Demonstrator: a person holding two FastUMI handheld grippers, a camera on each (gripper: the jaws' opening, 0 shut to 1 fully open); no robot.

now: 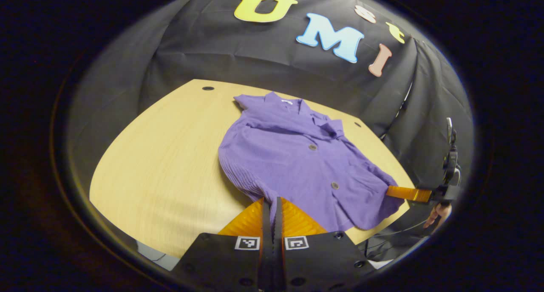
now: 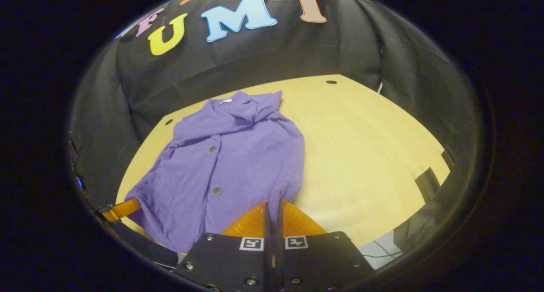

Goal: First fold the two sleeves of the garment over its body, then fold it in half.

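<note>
The left hand-held gripper [image 1: 272,205] pinches one bottom corner of the purple garment [image 1: 297,164], which lies on the table [image 1: 161,173] with sleeves folded in; the right hand-held gripper [image 2: 273,207] pinches the other corner (presumably so both lift the hem toward the collar).

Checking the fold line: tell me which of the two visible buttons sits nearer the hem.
The lower button, close to the hem by the tongs. The other button sits mid-chest, nearer the collar.
</note>
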